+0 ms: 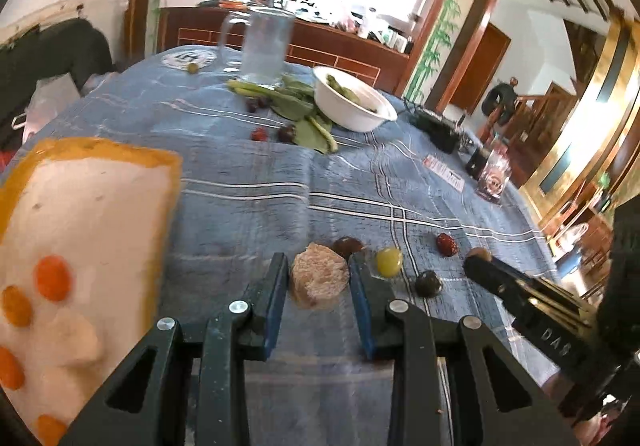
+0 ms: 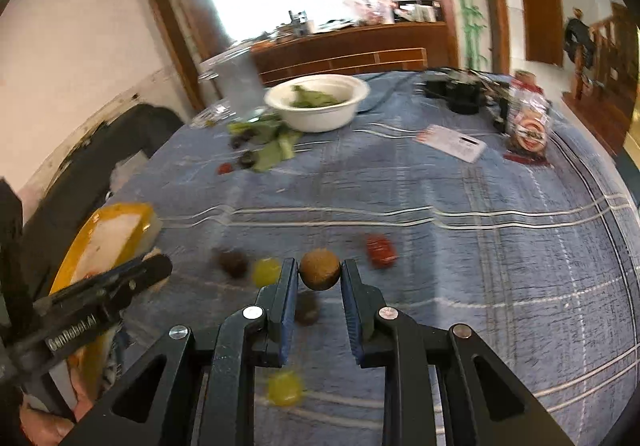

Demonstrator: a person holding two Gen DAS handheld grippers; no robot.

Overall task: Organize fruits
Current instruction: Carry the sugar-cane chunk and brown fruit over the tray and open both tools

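1. Your left gripper (image 1: 319,280) is clamped on a pale, rough, crumbly round chunk (image 1: 319,278) held between its blue pads, above the near edge of the table.
2. Your right gripper (image 2: 319,273) is clenched on a brown, matte, round fruit (image 2: 320,269), pinched at the fingertips.
3. Just under them, small fruits lie loose on the blue checked cloth (image 1: 248,206): a smooth green grape (image 1: 389,261), a wrinkled red date (image 1: 446,244), and two dark glossy round ones (image 1: 428,283). From the right wrist view you see a yellow grape (image 2: 284,388) nearest the table's edge.
4. At the table's left edge sits a yellow-rimmed white tray (image 1: 80,214) holding small orange fruits (image 1: 53,278).
5. Further in, flat green leaves (image 1: 304,114) sprawl beside more dark and red fruits.
6. Toward the far edge stands a white round bowl (image 1: 360,118) with greens inside, and beside it a clear glass mug (image 1: 262,44).
7. Near the right edge lie a white card (image 2: 452,142) and a clear printed jar (image 1: 494,174).
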